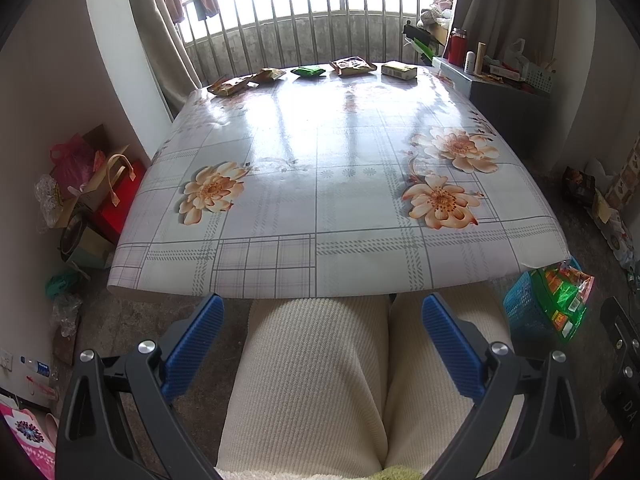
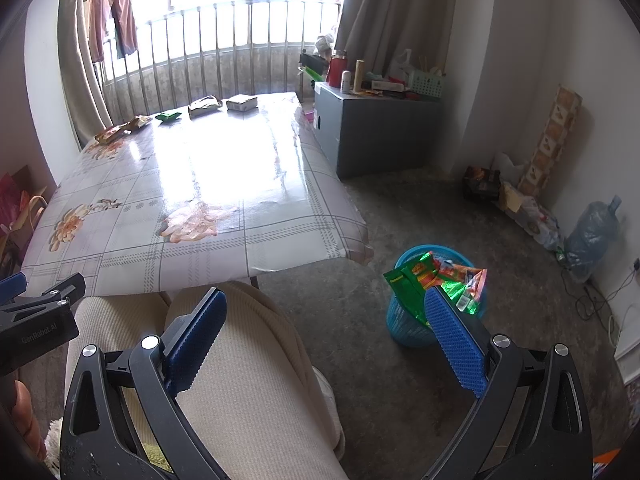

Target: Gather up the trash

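Glare from the window washes out the middle of the tablecloth (image 2: 224, 168), blurring one printed flower. The five packets (image 1: 352, 66) along the far edge sit too small for their labels to be read. The blue basket (image 1: 520, 312) is partly hidden behind wrappers (image 1: 560, 296) and the table corner.

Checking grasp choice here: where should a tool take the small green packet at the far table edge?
Take the green packet by its near long edge, coming from the person's side across the table. It lies flat, apart from its neighbours, so the fingers can probably pinch that edge.
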The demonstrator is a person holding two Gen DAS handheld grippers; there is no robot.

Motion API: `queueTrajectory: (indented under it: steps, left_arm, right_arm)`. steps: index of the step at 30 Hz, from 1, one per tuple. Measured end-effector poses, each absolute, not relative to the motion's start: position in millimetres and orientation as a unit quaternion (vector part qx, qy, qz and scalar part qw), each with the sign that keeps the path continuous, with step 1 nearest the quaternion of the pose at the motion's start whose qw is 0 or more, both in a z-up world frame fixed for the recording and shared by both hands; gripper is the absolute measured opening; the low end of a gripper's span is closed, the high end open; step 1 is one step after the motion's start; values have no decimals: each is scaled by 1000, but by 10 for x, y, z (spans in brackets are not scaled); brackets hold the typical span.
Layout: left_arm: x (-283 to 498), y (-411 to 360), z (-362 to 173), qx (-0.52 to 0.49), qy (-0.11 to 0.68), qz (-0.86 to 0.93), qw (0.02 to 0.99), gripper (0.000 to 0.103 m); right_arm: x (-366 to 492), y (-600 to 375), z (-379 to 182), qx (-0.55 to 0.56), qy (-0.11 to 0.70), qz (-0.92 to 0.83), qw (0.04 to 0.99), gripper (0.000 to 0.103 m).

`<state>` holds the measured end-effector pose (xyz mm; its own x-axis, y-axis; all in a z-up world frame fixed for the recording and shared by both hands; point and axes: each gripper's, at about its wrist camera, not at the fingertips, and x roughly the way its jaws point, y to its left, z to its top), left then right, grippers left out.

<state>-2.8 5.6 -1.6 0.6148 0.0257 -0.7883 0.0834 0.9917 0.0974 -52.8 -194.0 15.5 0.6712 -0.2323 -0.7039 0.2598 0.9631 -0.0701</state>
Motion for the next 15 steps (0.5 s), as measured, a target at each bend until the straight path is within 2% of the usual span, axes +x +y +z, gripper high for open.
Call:
queueTrajectory:
  steps: [15]
  left_arm:
    - [-23,71,-31,62,440,-17,896,97]
  right_arm:
    - [-539,-1931,156,18,382,-133,914,95]
